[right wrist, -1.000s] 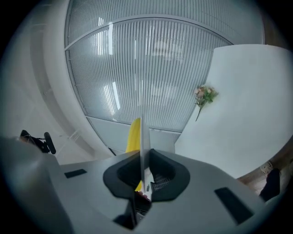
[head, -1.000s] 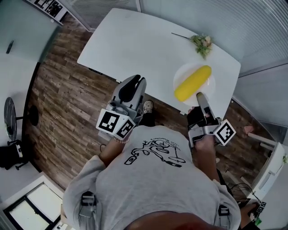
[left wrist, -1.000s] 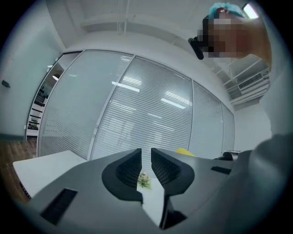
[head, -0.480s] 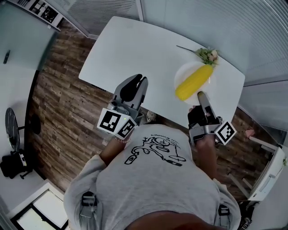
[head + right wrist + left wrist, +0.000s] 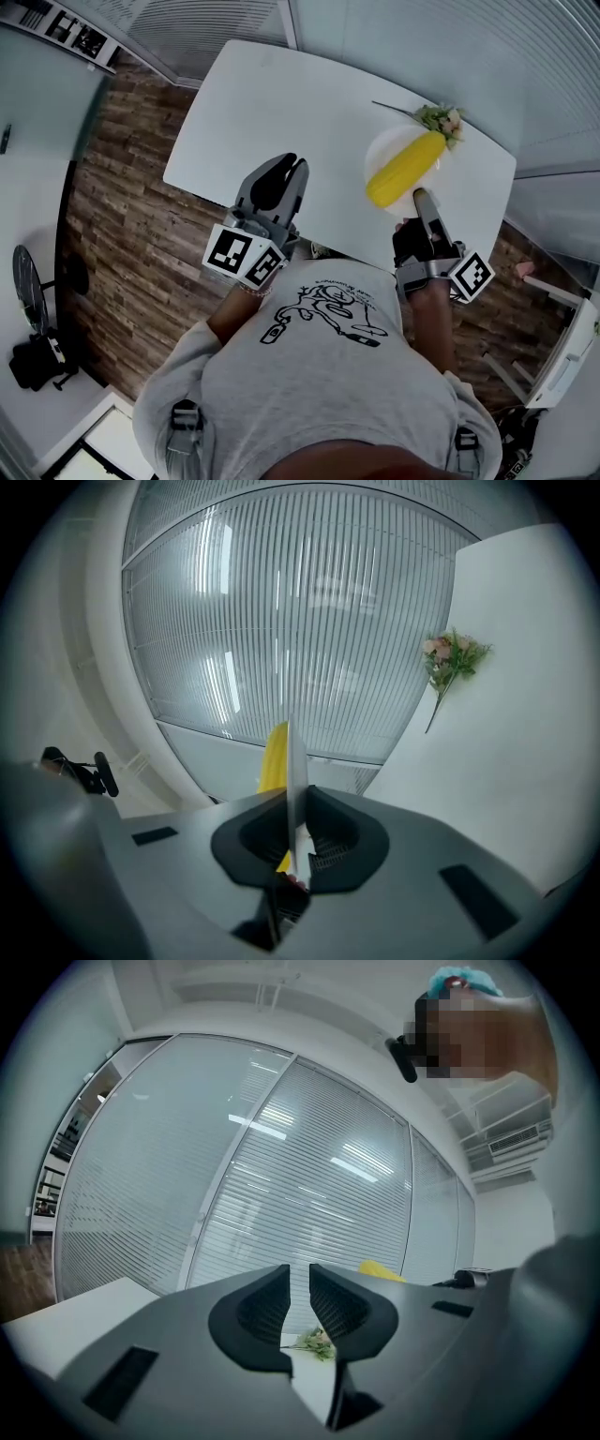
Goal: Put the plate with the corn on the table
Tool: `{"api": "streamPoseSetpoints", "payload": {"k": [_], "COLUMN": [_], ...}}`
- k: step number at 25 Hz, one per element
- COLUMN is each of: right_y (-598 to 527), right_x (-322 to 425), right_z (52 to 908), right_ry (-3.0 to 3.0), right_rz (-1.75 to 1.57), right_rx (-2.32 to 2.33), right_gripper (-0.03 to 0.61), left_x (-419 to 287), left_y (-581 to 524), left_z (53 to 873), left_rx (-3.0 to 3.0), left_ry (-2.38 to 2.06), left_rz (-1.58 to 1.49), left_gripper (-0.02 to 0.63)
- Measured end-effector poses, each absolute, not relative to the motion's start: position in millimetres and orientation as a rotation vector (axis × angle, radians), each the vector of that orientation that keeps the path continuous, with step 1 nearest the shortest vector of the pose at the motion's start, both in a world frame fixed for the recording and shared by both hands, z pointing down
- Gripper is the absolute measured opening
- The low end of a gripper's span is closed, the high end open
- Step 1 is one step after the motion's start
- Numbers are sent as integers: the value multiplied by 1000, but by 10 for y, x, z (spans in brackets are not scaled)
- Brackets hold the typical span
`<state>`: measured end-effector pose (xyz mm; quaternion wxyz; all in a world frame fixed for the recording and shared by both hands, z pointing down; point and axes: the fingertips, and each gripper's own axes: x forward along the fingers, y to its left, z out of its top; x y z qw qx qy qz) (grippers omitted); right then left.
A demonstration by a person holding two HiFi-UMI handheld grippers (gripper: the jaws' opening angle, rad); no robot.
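The plate (image 5: 378, 150) with the corn (image 5: 405, 169) is over the table's (image 5: 281, 103) far right end, just beside a flower sprig (image 5: 439, 119). The right gripper (image 5: 419, 195) pinches its near rim tight. The left gripper (image 5: 292, 164) is empty, jaws barely apart. Letting go remains (perhaps setting down too). White on white hides whether the plate touches.

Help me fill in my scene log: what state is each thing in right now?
plate: held by its near rim, over the table
corn: lying on the plate
right gripper: shut on the plate's rim
left gripper: jaws slightly apart, empty
flower sprig: lying on the table
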<state>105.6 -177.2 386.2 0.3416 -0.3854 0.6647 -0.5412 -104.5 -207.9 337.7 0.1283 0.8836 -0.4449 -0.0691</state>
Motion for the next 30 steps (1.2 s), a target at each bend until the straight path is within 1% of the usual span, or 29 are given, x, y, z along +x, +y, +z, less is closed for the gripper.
{"api": "streamPoseSetpoints", "payload": {"k": [12,30], "right_y": [-1547,-1549], "right_x": [1177,1257], "right_z": [3875,4053], "right_ry": [1711,1702], "right_rz": [-1391,-1402], "right_rx": [-1025,-1069], "right_gripper": [28,28], "left_x": [-819,-753], "left_y": [-1924,-1910], "left_z": [3374,3357], "left_rx": [2604,2621], "left_ry": [-1226,-1184], "left_rz": [-213,-210], "left_gripper": [75,72]}}
